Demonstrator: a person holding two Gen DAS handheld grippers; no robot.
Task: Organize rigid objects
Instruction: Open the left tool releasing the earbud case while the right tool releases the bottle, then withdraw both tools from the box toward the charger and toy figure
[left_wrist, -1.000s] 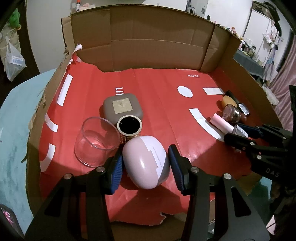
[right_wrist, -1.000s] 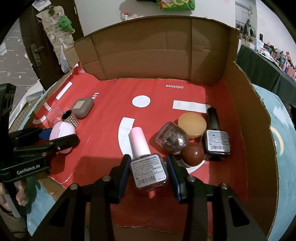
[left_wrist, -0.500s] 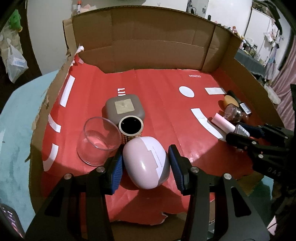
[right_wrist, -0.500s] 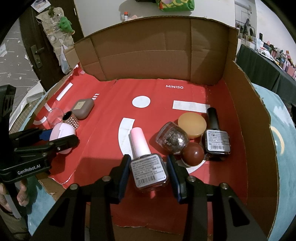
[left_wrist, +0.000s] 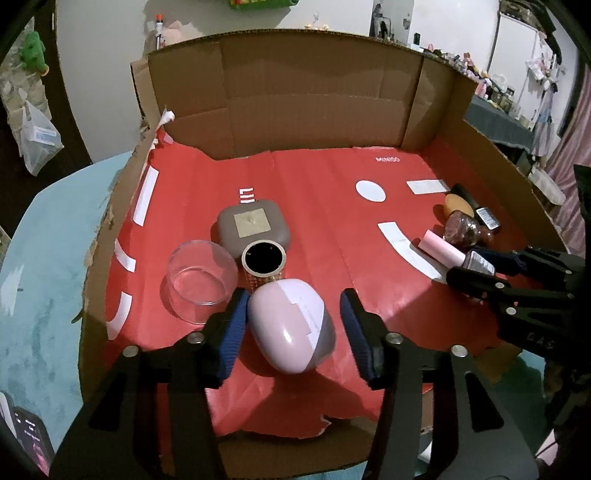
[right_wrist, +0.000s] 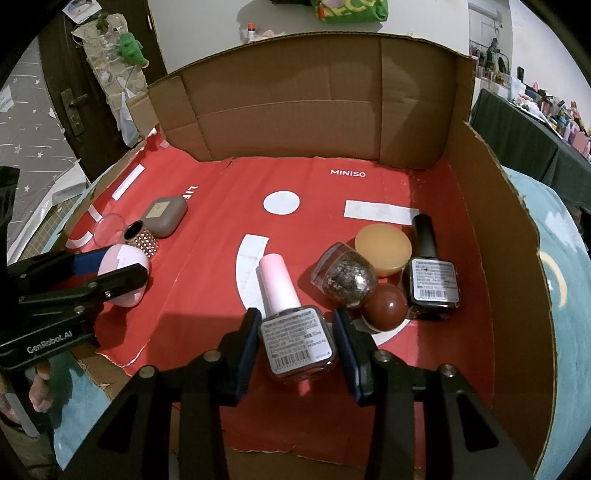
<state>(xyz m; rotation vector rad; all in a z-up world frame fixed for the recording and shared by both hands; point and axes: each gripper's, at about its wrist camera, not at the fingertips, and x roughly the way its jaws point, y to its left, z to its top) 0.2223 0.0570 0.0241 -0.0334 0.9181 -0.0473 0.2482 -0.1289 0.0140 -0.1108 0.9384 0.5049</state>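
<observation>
The left tool (left_wrist: 291, 325) is opening around a pink egg-shaped case (left_wrist: 291, 325) that lies on the red paper (left_wrist: 317, 206) lining a cardboard box (left_wrist: 306, 99). The left blue pad looks to be just touching the case, while a clear gap stands between the case and the right pad, so the grip is released. Just beyond the case, at the near left of the box, stand a studded gold cup (left_wrist: 263, 263), a clear glass (left_wrist: 199, 282) and a grey-brown square case (left_wrist: 253, 227), all close together.

The right tool (right_wrist: 297, 334) is clenched on a nail polish bottle with a pink cap (right_wrist: 297, 334), which lies on the paper with its label up. To its right cluster a glitter jar (right_wrist: 345, 275), a brown ball (right_wrist: 384, 306), an orange round lid (right_wrist: 383, 249) and a black-capped bottle (right_wrist: 432, 277).
</observation>
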